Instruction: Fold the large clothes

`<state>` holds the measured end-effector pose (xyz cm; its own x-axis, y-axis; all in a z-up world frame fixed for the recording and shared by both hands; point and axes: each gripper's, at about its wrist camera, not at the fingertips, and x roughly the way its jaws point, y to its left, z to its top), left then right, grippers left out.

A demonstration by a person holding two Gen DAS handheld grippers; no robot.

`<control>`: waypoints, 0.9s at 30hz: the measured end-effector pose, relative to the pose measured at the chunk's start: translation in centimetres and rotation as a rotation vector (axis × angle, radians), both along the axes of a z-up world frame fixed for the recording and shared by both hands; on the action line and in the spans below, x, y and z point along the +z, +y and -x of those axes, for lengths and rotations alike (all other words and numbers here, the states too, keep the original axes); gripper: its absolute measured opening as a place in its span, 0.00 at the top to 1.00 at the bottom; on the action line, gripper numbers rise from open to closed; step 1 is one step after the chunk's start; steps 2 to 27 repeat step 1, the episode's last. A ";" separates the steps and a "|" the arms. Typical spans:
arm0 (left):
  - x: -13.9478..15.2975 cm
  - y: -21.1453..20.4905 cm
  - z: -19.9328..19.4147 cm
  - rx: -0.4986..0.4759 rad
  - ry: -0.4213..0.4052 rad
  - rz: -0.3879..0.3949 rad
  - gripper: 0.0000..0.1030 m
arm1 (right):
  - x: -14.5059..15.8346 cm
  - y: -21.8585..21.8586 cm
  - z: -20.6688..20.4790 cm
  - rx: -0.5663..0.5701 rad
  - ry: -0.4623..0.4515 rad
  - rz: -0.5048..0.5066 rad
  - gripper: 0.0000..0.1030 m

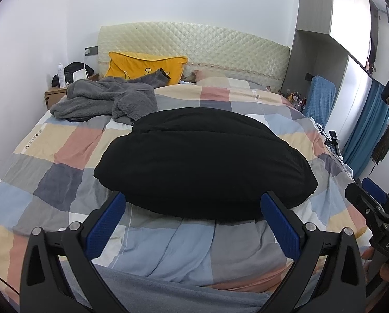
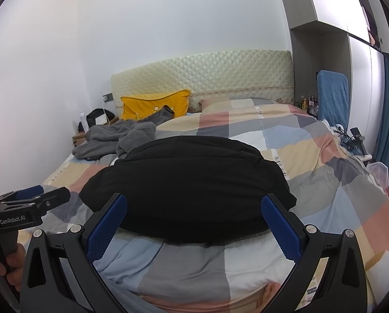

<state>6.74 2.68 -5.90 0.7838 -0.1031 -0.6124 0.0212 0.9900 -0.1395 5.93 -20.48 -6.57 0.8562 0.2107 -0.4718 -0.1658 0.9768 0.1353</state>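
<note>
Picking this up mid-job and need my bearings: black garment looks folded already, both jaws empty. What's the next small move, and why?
Probably swing the left gripper up and left toward the gray fleece garment. The black garment already lies as a compact bundle on the checked quilt, while the gray one sits crumpled near the yellow pillow. The right gripper is open too, holding nothing.

Bed (image 1: 51,172): black garment (image 1: 204,161), grey robe (image 1: 105,101), yellow pillow (image 1: 142,65).
</note>
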 end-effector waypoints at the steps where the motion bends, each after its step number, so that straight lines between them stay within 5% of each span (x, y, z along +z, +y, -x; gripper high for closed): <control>1: 0.0 -0.1 0.0 -0.002 0.001 0.000 0.00 | 0.0 0.0 0.0 -0.002 -0.001 0.001 0.00; 27: 0.0 -0.1 0.0 -0.002 0.001 0.000 0.00 | 0.0 0.0 0.0 -0.002 -0.001 0.001 0.00</control>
